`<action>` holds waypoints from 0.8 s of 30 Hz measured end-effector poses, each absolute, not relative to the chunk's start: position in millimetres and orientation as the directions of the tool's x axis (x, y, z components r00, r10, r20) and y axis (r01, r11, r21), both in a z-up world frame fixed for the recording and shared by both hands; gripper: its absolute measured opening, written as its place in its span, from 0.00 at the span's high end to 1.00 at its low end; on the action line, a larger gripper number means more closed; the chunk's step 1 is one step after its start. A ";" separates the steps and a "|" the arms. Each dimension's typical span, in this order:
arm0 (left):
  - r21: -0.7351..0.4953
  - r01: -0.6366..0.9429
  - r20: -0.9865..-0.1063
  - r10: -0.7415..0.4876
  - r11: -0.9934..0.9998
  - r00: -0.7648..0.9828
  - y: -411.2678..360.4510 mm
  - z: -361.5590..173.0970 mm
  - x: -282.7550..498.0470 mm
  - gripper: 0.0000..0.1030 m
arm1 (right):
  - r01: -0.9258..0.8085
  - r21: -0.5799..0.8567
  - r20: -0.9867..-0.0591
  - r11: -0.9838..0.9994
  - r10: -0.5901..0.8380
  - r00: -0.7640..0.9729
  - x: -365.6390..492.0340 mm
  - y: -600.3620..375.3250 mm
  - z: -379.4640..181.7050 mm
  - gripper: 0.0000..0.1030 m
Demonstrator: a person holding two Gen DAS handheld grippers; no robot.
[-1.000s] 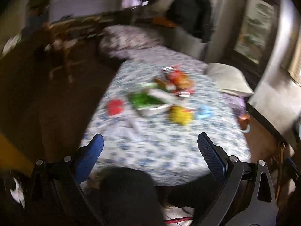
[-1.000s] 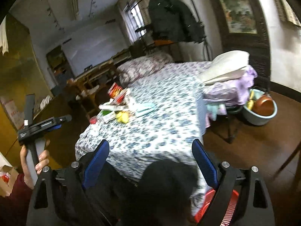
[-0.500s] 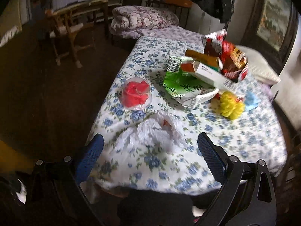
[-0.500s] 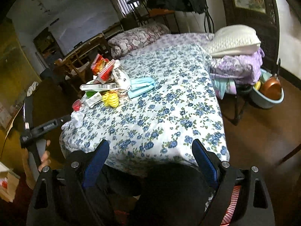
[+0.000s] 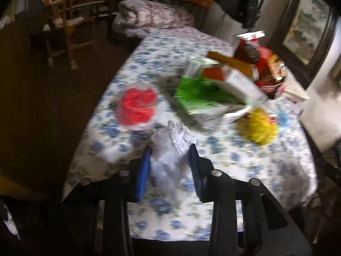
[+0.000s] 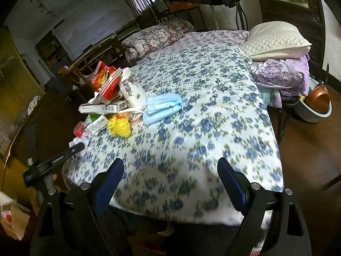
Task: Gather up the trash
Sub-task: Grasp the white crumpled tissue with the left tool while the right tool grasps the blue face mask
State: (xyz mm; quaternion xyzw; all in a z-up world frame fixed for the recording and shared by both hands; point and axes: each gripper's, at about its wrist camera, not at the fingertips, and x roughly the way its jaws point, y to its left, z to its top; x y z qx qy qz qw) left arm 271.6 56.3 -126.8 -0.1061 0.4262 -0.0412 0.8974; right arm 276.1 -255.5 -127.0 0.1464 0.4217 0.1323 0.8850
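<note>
my left gripper (image 5: 170,147) has just been closing its jaws, which now pinch a crumpled white plastic wrapper (image 5: 171,149) at the near edge of the flowered bed (image 6: 213,89). my right gripper (image 6: 170,170) hovers with jaws spread, empty. collecting has barely begun: the red-filled cup (image 5: 137,106), green packet (image 5: 200,96), snack bags (image 5: 264,64), yellow wad (image 5: 259,129) and blue mask (image 6: 163,106) all wait on the bed.

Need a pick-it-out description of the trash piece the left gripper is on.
On the blue-flowered bedspread, near its corner edge, beside the clear cup of red stuff. It is the crumpled white plastic bag between the left gripper's blue pads, the only colourless, wrinkled item there.
</note>
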 end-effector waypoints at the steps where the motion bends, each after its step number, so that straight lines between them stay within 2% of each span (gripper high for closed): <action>1: -0.228 -0.007 -0.751 -0.172 0.974 0.637 53.0 -124.9 271.1 0.66 | -0.110 0.374 -0.705 0.921 0.359 0.611 283.3 -253.9 -127.0 0.15; 21: -0.195 0.091 -0.754 -0.208 0.977 0.623 20.5 -127.2 286.8 0.66 | -0.037 0.420 -0.716 0.907 0.356 0.601 388.2 -229.9 -154.9 0.15; 23: -0.194 0.090 -0.756 -0.208 0.977 0.620 20.1 -127.9 288.5 0.66 | -0.042 0.412 -0.708 0.910 0.349 0.614 390.1 -227.5 -157.5 0.27; 24: -0.195 0.089 -0.757 -0.207 0.977 0.620 20.4 -127.5 288.7 0.66 | -0.059 0.408 -0.704 0.911 0.356 0.615 390.1 -226.2 -157.7 0.53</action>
